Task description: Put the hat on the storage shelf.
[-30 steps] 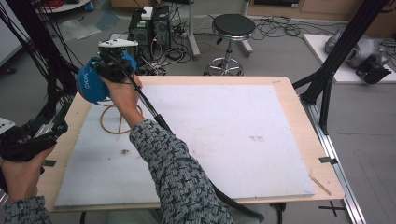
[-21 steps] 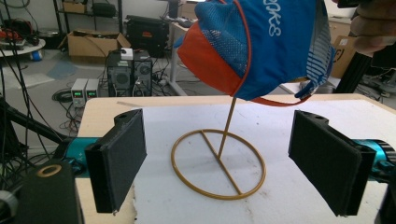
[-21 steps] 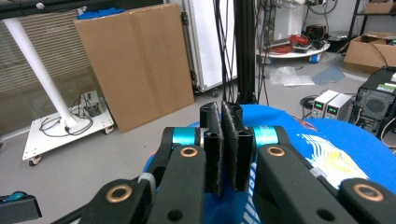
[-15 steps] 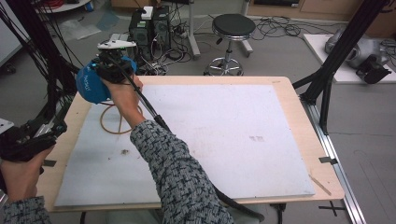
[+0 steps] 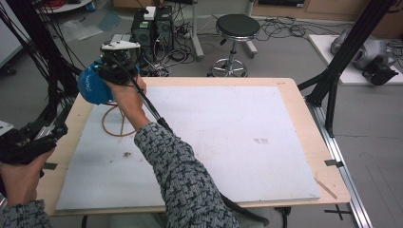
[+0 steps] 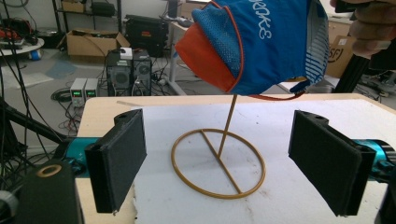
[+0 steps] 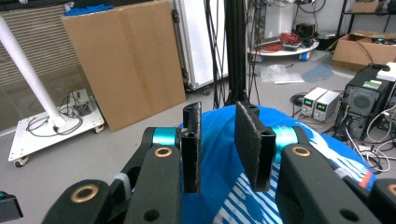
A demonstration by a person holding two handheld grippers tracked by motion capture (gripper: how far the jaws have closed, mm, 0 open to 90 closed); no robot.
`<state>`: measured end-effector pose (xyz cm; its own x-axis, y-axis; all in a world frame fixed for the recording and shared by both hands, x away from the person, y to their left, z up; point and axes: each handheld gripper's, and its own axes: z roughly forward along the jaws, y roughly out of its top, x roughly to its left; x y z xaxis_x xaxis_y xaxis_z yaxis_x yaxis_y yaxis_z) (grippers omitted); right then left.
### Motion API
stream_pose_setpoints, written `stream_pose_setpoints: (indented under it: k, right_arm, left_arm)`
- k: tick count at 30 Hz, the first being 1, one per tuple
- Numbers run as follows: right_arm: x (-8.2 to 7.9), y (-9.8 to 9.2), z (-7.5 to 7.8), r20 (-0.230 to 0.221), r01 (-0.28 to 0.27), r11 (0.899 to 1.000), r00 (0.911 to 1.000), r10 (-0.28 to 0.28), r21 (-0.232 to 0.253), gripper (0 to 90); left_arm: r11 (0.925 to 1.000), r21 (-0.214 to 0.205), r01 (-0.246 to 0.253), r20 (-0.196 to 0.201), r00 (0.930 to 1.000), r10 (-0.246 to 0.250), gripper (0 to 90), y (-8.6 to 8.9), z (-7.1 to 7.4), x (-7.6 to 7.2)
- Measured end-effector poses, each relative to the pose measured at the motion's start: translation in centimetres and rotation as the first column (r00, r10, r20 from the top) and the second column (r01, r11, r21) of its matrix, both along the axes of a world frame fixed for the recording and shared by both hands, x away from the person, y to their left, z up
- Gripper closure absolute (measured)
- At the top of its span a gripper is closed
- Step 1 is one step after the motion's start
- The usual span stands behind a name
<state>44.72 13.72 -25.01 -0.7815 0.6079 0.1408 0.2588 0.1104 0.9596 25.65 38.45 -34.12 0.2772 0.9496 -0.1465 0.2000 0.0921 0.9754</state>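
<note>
A blue cap (image 5: 92,85) with an orange lining hangs tilted over the top of a thin golden stand (image 5: 116,124), a ring base with an upright rod (image 6: 227,123). My right gripper (image 5: 103,71) is at the table's far left corner, its jaws narrowed around the cap's blue fabric (image 7: 233,186). In the right gripper view the right gripper (image 7: 217,109) has cloth bulging between and below its pads. My left gripper (image 5: 58,130) waits off the table's left edge. The left gripper (image 6: 219,119) is open wide, facing the stand and the cap (image 6: 261,42), apart from both.
The stand rests on a white board (image 5: 237,142) covering the wooden table (image 5: 304,118). Behind the table are computer towers (image 5: 152,26), a round stool (image 5: 237,26) and floor cables. A black frame post (image 5: 332,95) rises at the right edge. The right gripper's cable (image 5: 152,111) trails across the board.
Almost nothing has moved; the right hand and cap have stayed over the stand, and the left gripper has kept its place.
</note>
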Motion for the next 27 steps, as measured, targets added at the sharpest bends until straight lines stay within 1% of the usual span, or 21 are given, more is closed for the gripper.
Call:
stream_pose_setpoints:
  k: [6,9,12,16,20,25,27]
  right_arm:
    - [0.0,-0.5,0.0,0.002,0.011,1.000,0.9999,-0.011,0.007,63.5]
    - [-0.1,-0.8,0.2,0.015,0.026,1.000,0.9995,-0.026,0.000,60.0]
    - [-0.1,-1.5,0.5,0.027,0.031,0.999,0.9991,-0.032,0.008,55.1]
    - [-0.1,-3.0,0.8,0.041,0.053,0.999,0.9977,-0.054,0.011,52.5]
    - [0.1,-4.8,1.1,0.039,0.081,0.996,0.9959,-0.082,0.020,48.9]
    - [0.1,-7.4,1.3,0.052,0.117,0.993,0.9917,-0.118,0.021,44.0]
    - [0.1,-8.6,1.4,0.049,0.132,0.991,0.9899,-0.133,0.024,42.0]
  left_arm:
    - [1.0000,-0.002,-0.002,0.003,1.0000,0.002,19.2,0.1,0.0,-0.1]
    - [1.0000,-0.002,-0.003,0.002,1.0000,0.003,19.2,0.1,0.0,-0.1]
    - [1.0000,-0.001,-0.001,0.000,1.0000,0.001,19.2,0.1,0.0,-0.1]
    - [1.0000,0.001,0.000,-0.001,1.0000,0.000,19.2,0.0,0.0,0.0]
    - [1.0000,0.008,0.002,-0.002,1.0000,-0.002,19.2,-0.1,0.0,0.1]
    - [0.9999,0.012,0.003,-0.006,1.0000,-0.003,19.2,-0.2,-0.1,0.2]
    - [0.9999,0.015,0.006,-0.008,0.9999,-0.006,19.2,-0.3,-0.1,0.3]
